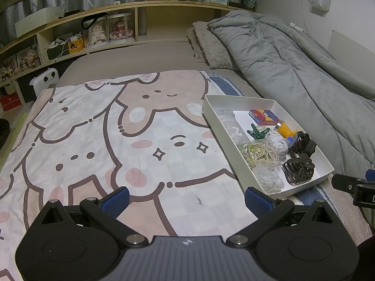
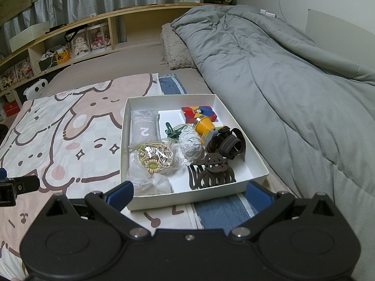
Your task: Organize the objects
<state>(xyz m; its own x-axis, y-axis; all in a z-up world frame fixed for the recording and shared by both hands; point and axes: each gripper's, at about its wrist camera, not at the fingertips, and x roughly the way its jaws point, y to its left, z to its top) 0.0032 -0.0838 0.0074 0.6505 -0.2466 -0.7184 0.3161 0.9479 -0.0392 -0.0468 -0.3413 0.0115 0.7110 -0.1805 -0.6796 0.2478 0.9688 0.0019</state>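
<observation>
A white shallow box lies on a cartoon-print blanket on a bed. Inside it are a grey pouch, a red-blue card box, a green clip, a yellow cylinder, a grey scrunchie, a bag of beaded bands, a white scrunchie, a dark hair claw and brown bands. My right gripper is open just before the box's near wall. My left gripper is open over the blanket, left of the box.
A rumpled grey duvet fills the bed's right side, with a fuzzy pillow beyond. A wooden shelf with dolls and boxes runs along the far side. A white appliance stands beside the bed at the left.
</observation>
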